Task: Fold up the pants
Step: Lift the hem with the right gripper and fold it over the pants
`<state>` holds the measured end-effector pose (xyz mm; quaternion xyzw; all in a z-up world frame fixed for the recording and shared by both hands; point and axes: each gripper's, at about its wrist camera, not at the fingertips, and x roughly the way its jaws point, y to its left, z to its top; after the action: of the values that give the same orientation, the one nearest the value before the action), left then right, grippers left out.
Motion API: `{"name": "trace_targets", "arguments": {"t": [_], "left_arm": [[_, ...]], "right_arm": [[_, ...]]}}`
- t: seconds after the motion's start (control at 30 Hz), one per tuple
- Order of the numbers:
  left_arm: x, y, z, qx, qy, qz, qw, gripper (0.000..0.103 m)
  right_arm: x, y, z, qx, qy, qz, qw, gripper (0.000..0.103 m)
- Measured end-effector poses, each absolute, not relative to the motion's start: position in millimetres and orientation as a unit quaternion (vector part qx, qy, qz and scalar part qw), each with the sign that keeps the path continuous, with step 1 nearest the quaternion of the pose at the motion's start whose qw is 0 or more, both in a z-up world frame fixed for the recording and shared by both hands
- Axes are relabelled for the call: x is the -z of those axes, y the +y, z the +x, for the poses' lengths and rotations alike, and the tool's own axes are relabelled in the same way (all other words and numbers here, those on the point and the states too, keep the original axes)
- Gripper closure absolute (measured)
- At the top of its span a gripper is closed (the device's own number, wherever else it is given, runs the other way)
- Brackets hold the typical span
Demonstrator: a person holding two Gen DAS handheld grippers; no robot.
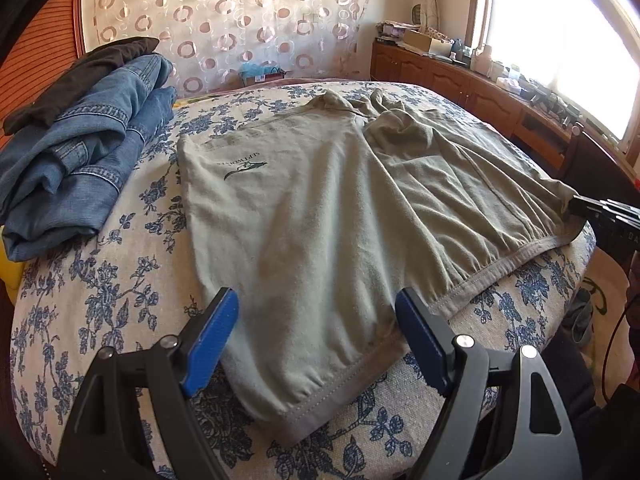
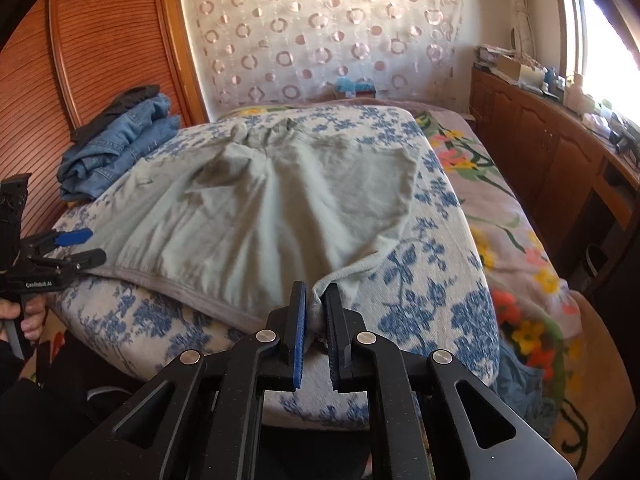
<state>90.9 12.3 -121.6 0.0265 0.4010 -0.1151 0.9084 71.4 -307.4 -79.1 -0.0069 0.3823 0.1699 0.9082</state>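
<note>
Room: Sunlit bedroom, a circle-patterned curtain (image 1: 224, 20) on the far wall, a wooden cabinet (image 1: 460, 84) under the bright window.
Surface: the bed (image 1: 100, 300), under a blue-flowered cover; I stand at its near edge with tongs in both hands.
Stack: folded jeans (image 1: 80, 152) with a dark garment (image 1: 80, 68) on top, at the bed's far left corner, well apart from my work.
Pants: pale green pants (image 1: 320, 208) spread flat in the middle of the bed, waistband (image 1: 520, 254) along the near edge, legs running away toward the far edge, bunched at the far end.
Long axis: near edge to far edge, straight ahead of both my tongs.
Left gripper (image 1: 316, 332): released, blue pads wide apart, straddling the near left corner of the pants; the cloth lies between the jaws, not pinched.
Right gripper (image 2: 316, 312): clenched on the near right corner of the pants, a tuft of cloth nipped between the pads at the bed's near edge.
Nearer hand: each sits at its own corner; only the right has a hold.
Next, as I judge it: the left must close on its corner before both ends can be carried across or forward for the fold.
Risk: lifting with one corner held would drag the cloth askew.
</note>
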Motion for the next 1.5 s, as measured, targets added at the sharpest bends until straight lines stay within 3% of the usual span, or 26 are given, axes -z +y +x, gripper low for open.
{"name": "trace_targets", "arguments": {"t": [0.47, 1.2, 1.5], "left_arm": [[90.5, 54.8, 80.3, 0.09, 0.374, 0.015, 0.923, 0.022], [93.5, 134.9, 72.4, 0.016, 0.364, -0.027, 0.931, 0.022], [96.8, 146.5, 70.2, -0.001, 0.367, -0.035, 0.93, 0.022]], "right_arm": [[48.6, -212.0, 95.3, -0.281, 0.329, -0.031, 0.901, 0.099], [31.7, -64.7, 100.5, -0.422, 0.31, -0.06, 0.85, 0.099], [67.8, -35.3, 90.0, -0.444, 0.357, -0.077, 0.818, 0.099]]}}
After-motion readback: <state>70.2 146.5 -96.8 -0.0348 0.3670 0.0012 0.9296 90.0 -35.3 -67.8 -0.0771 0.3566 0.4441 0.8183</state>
